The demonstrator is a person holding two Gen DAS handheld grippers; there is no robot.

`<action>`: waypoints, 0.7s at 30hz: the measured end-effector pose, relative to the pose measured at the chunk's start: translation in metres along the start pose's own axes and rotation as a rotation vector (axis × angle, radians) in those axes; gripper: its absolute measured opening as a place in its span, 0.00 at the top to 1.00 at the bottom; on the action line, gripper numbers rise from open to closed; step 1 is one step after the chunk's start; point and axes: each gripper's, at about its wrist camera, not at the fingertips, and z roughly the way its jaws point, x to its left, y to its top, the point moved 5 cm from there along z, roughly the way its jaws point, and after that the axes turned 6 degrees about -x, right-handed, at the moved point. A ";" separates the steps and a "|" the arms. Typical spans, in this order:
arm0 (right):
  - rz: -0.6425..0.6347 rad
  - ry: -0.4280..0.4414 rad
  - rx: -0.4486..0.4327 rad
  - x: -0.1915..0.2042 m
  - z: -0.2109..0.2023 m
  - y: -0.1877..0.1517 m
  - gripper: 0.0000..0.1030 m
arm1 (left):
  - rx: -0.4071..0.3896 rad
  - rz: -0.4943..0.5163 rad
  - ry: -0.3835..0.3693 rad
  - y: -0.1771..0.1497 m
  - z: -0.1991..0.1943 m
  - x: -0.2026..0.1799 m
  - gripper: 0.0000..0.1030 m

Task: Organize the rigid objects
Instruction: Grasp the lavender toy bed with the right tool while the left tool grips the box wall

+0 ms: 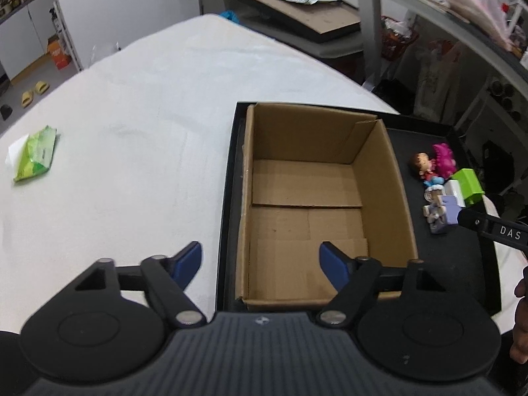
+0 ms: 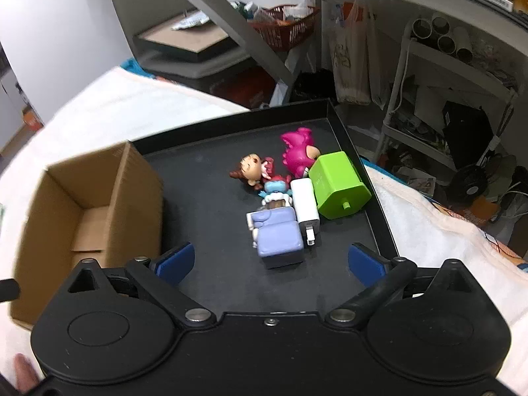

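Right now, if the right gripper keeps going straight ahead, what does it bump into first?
Probably the purple block toy: it lies nearest, in line between the open fingers of the right gripper. The white charger sits just beside it. Depth is hard to judge.

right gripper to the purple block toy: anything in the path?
Nothing visible. The right gripper is open, with bare black tray between it and the purple block toy. The white charger sits beside the toy.

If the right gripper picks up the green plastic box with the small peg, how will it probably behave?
The green plastic box with the small peg looks rigid, so it should not bend. Its smooth faces may slip between the pads. It lies tilted against the white charger, so lifting it may nudge that neighbour.
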 end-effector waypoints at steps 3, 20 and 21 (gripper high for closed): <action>-0.012 -0.014 0.026 0.001 0.016 -0.001 0.06 | 0.015 -0.021 0.011 0.003 0.012 0.003 0.33; -0.067 0.014 0.028 0.007 0.059 -0.003 0.55 | 0.097 -0.068 0.094 0.003 0.057 0.006 0.91; -0.067 0.015 0.026 0.007 0.059 -0.003 0.56 | 0.100 -0.077 0.090 0.004 0.058 0.007 0.91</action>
